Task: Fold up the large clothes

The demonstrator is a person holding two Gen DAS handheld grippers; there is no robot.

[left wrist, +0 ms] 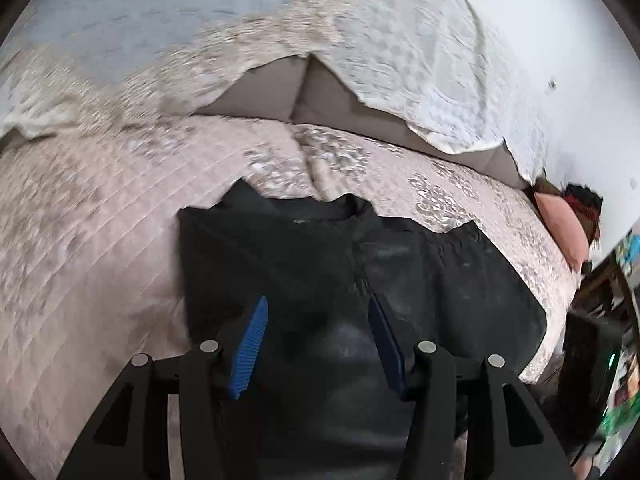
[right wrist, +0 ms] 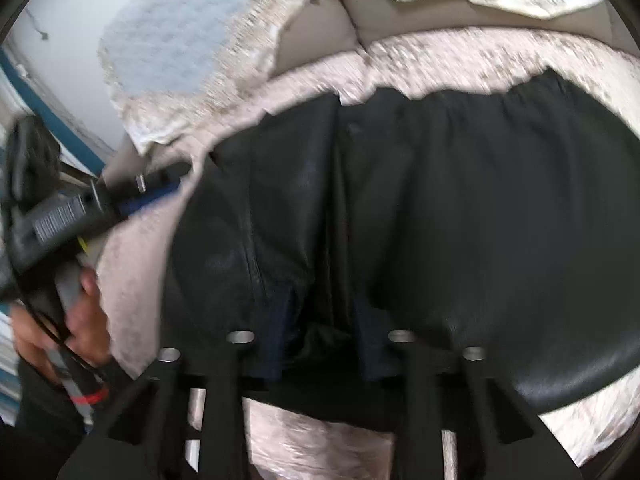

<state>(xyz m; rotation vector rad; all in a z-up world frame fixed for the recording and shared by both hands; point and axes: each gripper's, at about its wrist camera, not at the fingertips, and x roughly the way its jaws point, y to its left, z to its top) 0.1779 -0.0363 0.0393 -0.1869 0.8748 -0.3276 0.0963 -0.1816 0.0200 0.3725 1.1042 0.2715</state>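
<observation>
A large black garment (left wrist: pixel 320 256) lies spread on a pink quilted bed cover (left wrist: pixel 100 232). My left gripper (left wrist: pixel 318 304) hovers over its near part with its blue fingers (left wrist: pixel 250 344) wide apart and nothing between them. In the right wrist view the same black garment (right wrist: pixel 460 208) fills the middle. My right gripper (right wrist: pixel 320 300) has its dark blue fingers (right wrist: pixel 280 332) pressed into the garment's near edge, with folds of cloth bunched between them. The left gripper (right wrist: pixel 160 190) shows at the left of that view, held by a hand (right wrist: pixel 84 316).
A cream lace cover (left wrist: pixel 400 60) hangs over grey cushions (left wrist: pixel 280 88) behind the bed cover. A pink pillow (left wrist: pixel 560 228) lies at the right edge, with cluttered furniture (left wrist: pixel 600 320) beyond. A white wall (right wrist: pixel 52 68) and blue frame stand at the left.
</observation>
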